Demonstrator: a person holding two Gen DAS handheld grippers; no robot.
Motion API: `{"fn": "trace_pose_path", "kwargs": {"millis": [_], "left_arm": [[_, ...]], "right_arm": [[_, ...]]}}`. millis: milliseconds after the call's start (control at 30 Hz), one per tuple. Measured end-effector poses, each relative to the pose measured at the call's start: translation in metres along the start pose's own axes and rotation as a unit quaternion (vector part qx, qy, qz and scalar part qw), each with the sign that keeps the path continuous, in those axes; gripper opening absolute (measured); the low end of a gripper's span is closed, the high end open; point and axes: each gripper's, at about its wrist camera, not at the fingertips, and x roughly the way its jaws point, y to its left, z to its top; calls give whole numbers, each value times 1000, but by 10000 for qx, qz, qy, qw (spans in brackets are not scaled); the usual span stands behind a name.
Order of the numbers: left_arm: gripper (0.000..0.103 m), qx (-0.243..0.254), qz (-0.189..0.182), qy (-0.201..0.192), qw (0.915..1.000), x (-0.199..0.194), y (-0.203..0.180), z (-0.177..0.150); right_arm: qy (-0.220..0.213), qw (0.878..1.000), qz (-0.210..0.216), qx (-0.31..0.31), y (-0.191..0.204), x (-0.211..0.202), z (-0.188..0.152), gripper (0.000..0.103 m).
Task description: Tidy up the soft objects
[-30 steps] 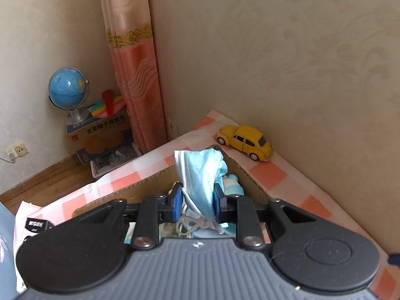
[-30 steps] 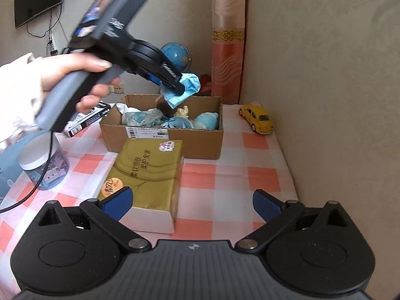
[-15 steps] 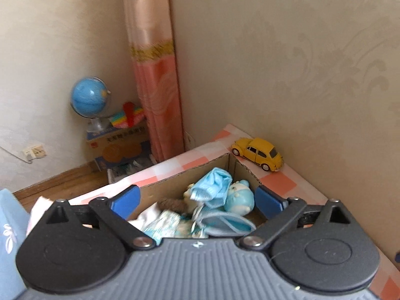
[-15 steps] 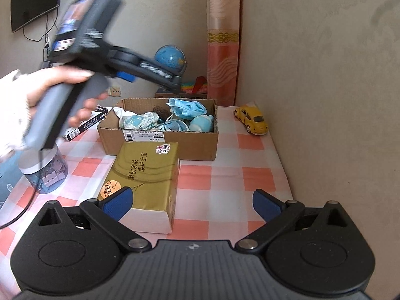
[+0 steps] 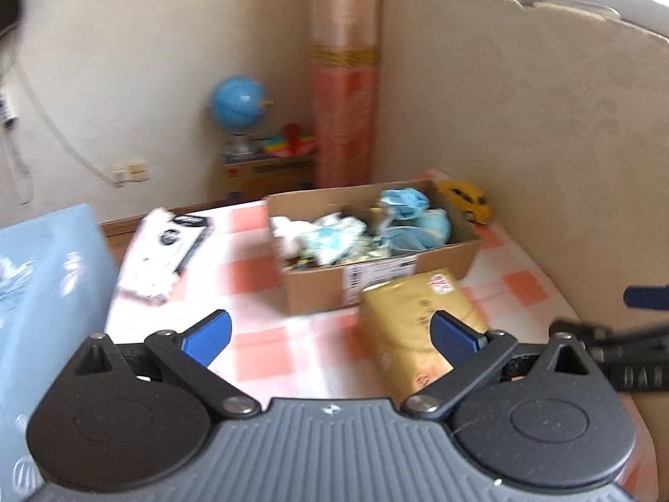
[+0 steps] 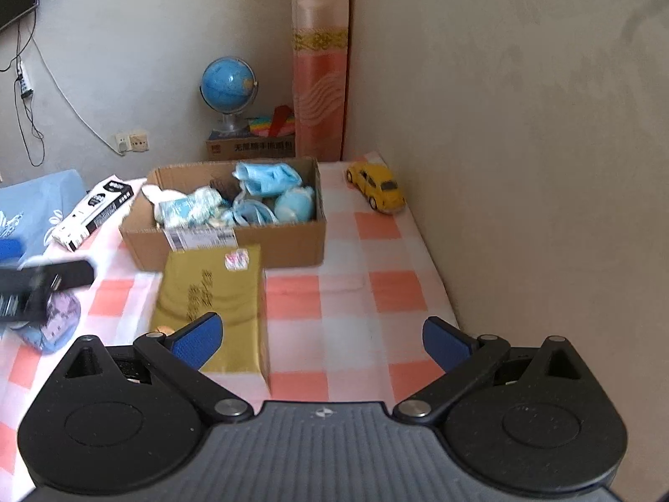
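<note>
Non-task items noted from my position. Yellow toy car [image 6: 377, 187] sits on the checked tabletop [image 6: 397, 288] near the right wall, apart from everything else. Black-and-white carton [image 6: 93, 212] lies flat at the left. Clear jar [image 6: 52, 322] stands at the left edge, partly hidden. Blue globe [image 6: 228, 83] rests on a printed cardboard carton [image 6: 251, 147] on the floor beyond, beside a pink patterned curtain [image 6: 321, 83]. Wall socket [image 6: 131, 142] left of it, cable running up.
</note>
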Motion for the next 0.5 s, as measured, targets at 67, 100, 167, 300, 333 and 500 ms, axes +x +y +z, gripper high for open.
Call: {"fn": "trace_pose_path", "kwargs": {"millis": [67, 100, 167, 300, 333, 500], "left_arm": [[101, -39, 25, 22, 10000, -9, 3, 1], [101, -25, 62, -35, 10000, -13, 4, 3], [101, 6, 175, -103, 9998, -20, 4, 5], [101, 4, 192, -61, 9998, -25, 4, 5], [101, 17, 183, -40, 9998, -25, 4, 5], [101, 28, 201, 39, 9998, -22, -1, 3]], "right_arm": [[-33, 10000, -55, -50, 7, -1, 7, 103], [-51, 9999, -77, -81, 11, -2, 10, 103], [-84, 9999, -83, -96, 17, -6, 13, 103], [-103, 9999, -70, -57, 22, -10, 16, 103], [-107, 9999, -86, -27, 22, -12, 16, 103], [-121, 9998, -111, 62, 22, -16, 16, 103]]}}
